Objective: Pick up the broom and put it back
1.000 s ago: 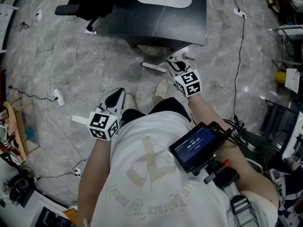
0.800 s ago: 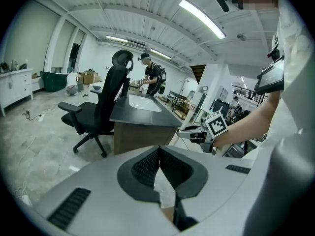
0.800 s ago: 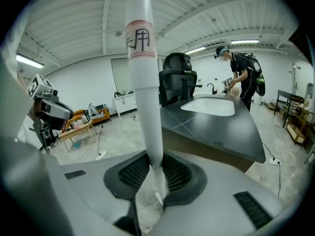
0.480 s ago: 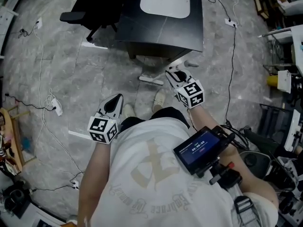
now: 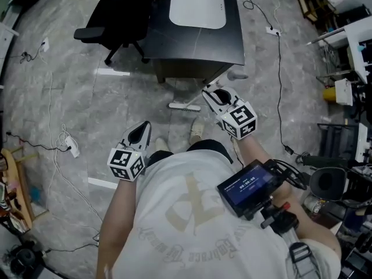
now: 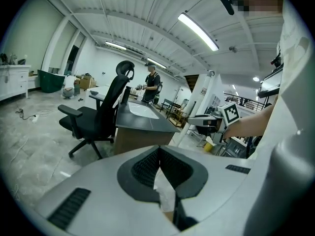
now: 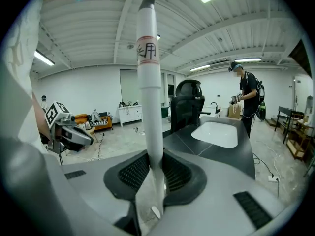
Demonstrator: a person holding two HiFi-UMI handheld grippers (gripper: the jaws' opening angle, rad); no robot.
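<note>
Beside the desk [image 5: 192,45], our right gripper [image 7: 155,170] clamps the broom [image 7: 149,87] high on its white shaft, upright, lower end near the desk's foot. We judge it light, stiff and smooth, so likely to swing. Our left gripper [image 6: 160,157] is closed, empty.
</note>
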